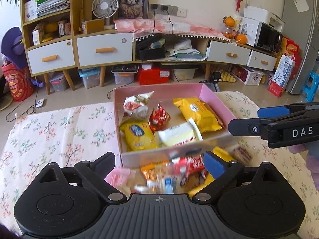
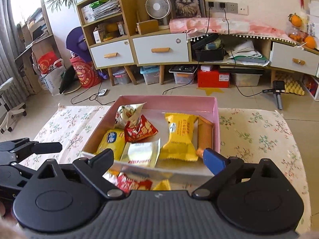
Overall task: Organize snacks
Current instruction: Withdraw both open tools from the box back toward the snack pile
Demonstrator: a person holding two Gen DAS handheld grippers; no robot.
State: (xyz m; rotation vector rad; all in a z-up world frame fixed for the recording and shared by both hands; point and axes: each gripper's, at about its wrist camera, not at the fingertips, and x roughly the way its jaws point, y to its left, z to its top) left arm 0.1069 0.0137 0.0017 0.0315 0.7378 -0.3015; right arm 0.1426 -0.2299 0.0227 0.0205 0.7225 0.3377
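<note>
Snacks lie in two groups on the floral tabletop: some inside a pink cardboard box, the rest in a loose, blurred heap on the cloth just outside the box's near wall. In the left wrist view the box sits at about 12 o'clock from the left claw. Within the box, a white and green packet lies at the 10 o'clock corner, a red pyramid packet near the centre, a large yellow packet toward 2 o'clock, a smaller yellow packet with a blue badge at 7 o'clock, and a pale cream packet at 6 o'clock, touching the near wall. From the right wrist view a flat brown packet stands against the box's 3 o'clock wall, beside the large yellow one. The left claw hangs over the loose heap with its fingers spread wide and nothing pressed between them; a red wrapper lies below the gap. The right claw is likewise spread wide, hovering over the near wall of the box, gripping nothing. In the left view the right claw enters from 3 o'clock, beside the box's right wall. Behind the tabletop stands a low cabinet with white drawers.
</note>
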